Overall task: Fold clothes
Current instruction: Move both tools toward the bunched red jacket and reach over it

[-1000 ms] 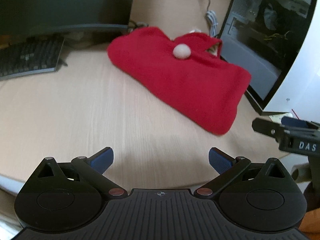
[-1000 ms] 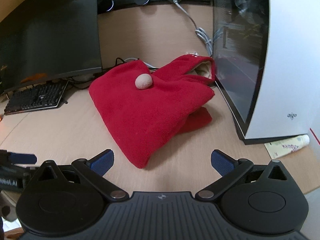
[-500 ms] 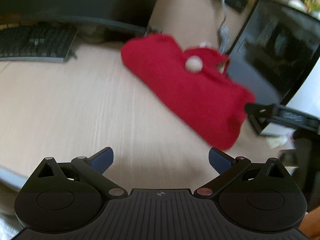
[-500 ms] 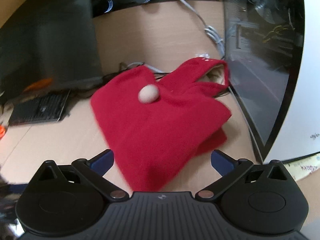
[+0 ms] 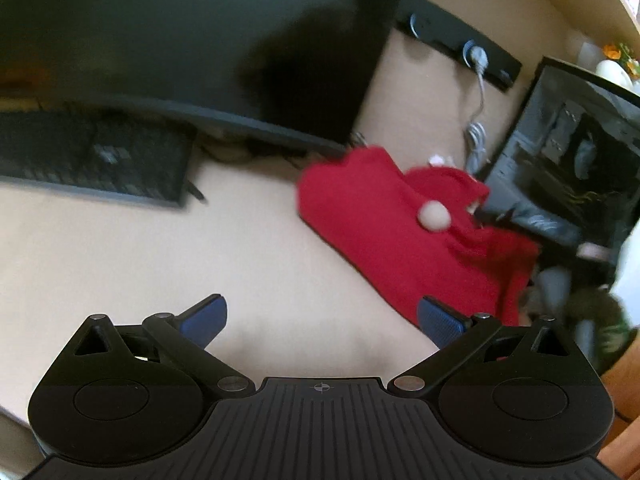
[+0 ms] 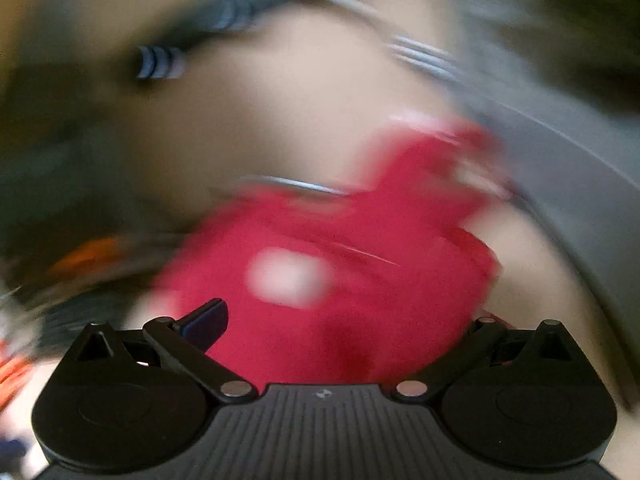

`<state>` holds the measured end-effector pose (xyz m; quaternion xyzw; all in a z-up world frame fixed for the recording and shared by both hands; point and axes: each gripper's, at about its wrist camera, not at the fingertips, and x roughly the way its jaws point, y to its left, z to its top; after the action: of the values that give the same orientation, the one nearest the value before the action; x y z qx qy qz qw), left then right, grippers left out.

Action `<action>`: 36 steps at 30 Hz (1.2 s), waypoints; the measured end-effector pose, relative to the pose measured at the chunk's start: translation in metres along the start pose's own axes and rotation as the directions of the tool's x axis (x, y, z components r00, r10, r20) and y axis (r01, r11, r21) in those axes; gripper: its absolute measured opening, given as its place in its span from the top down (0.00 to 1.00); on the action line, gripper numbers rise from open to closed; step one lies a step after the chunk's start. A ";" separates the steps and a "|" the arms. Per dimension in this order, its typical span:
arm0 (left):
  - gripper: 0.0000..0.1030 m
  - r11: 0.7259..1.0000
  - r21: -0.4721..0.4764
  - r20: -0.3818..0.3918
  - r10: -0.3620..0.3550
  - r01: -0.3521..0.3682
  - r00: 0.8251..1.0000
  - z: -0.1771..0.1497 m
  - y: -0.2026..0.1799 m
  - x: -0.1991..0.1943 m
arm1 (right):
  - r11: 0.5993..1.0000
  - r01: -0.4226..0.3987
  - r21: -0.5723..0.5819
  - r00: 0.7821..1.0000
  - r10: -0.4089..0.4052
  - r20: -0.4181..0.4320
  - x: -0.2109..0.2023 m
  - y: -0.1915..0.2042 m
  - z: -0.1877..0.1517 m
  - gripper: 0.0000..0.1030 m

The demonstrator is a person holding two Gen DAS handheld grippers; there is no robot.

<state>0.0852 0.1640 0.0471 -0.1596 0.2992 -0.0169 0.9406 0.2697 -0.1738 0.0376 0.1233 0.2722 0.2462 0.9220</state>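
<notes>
Left wrist view: red garment lying on the worktop

The red garment (image 5: 400, 236), marked by a white pompom (image 5: 434, 217), is seen spread on the pale worktop (image 5: 140, 264) between a keyboard (image 5: 92, 164) and a computer case (image 5: 568, 172). The left gripper (image 5: 322, 314) is held with jaws wide apart and nothing between them. In the heavily blurred right wrist view, the right gripper (image 6: 340, 320) is held close over the garment (image 6: 360, 264), jaws spread; its right fingertip is hidden by cloth.

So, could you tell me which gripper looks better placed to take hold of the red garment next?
Right, probably. The right gripper is open with the red garment already between its fingers, though that view is blurred. The left gripper is open over bare desk, the cloth only beside its right finger.
</notes>
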 end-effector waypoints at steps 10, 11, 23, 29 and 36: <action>0.00 0.981 0.026 0.267 -0.193 0.193 0.944 0.093 0.011 -0.026 | 0.690 -0.569 -0.449 0.817 0.410 -0.405 -0.076 0.112 -0.054 0.00; 0.00 0.980 0.031 0.267 -0.198 0.197 0.943 0.094 0.007 -0.022 | 0.746 -0.493 -0.448 0.864 0.362 -0.349 -0.081 0.100 -0.048 0.00; 0.00 0.907 0.082 -0.028 -0.412 0.412 0.911 0.091 -0.081 0.106 | 0.995 -0.067 -0.075 0.979 0.051 -0.199 0.017 -0.005 0.023 0.00; 0.00 0.911 -0.074 -0.189 -0.412 0.405 0.891 0.068 -0.105 0.207 | 0.981 -0.119 -0.155 0.947 0.065 -0.315 0.023 -0.009 -0.030 0.00; 0.00 0.945 -0.060 -0.328 -0.324 0.323 0.887 0.026 -0.111 0.219 | 0.979 -0.163 -0.123 0.915 0.104 -0.391 -0.002 -0.009 -0.036 0.00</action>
<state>0.2867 0.0382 -0.0200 -0.2039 0.4235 -0.1994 0.8598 0.2511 -0.1786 0.0054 0.0204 0.4180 0.3481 0.8389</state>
